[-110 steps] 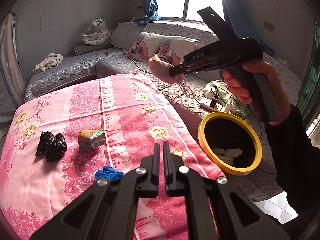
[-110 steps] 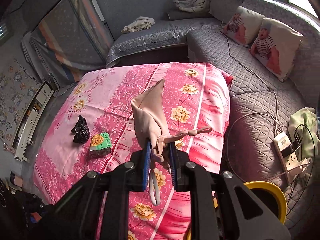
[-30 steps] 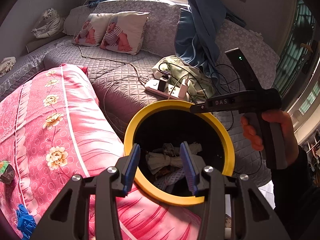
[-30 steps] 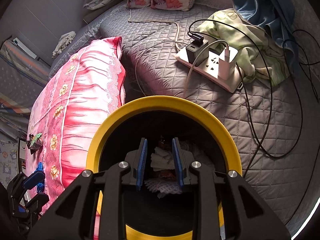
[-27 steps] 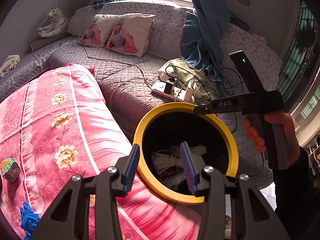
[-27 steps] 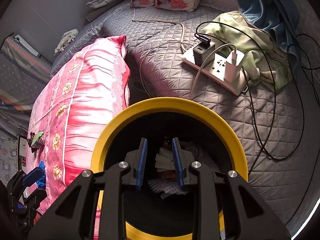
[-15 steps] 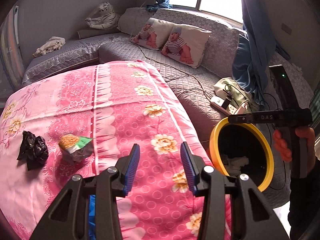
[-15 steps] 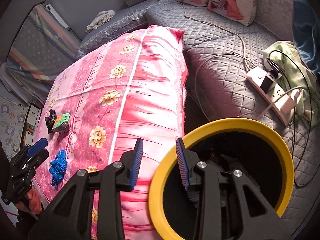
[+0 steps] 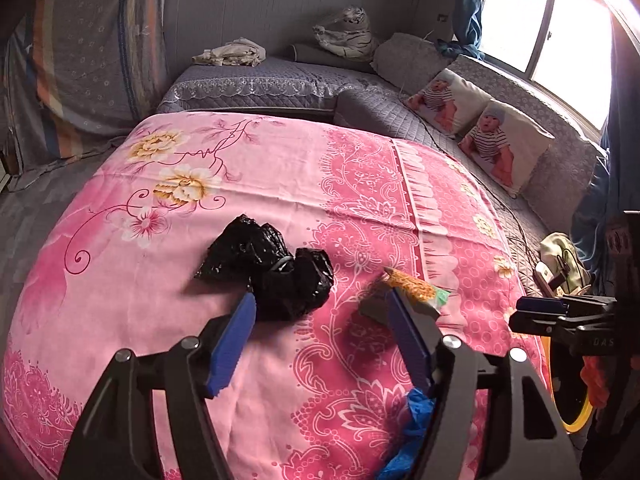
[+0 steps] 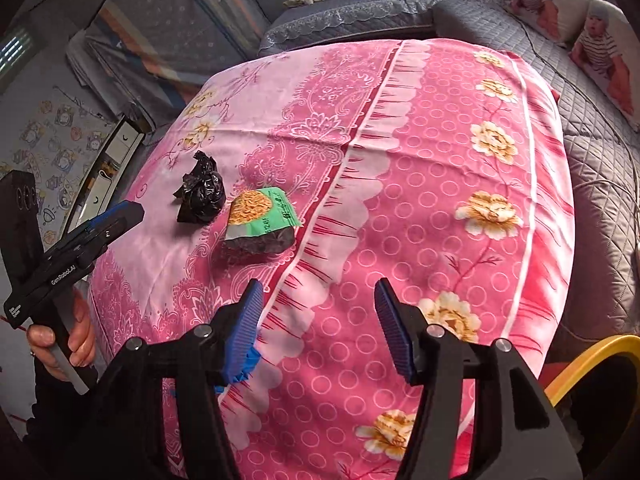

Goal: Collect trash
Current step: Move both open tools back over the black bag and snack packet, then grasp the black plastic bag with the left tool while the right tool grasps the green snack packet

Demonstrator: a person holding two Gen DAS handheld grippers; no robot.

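Over the bed's pink floral cover both tongs hang with nothing between their blue pads, jaws opening. On the cover, the left tongs point toward a crumpled black plastic bag, with a green-and-orange snack wrapper just beside it to the right and a blue scrap at the near edge, partly behind the right finger. From the right tongs the wrapper and bag lie well ahead to the left — the yellow-rimmed bin sits off the bed's corner at lower right.
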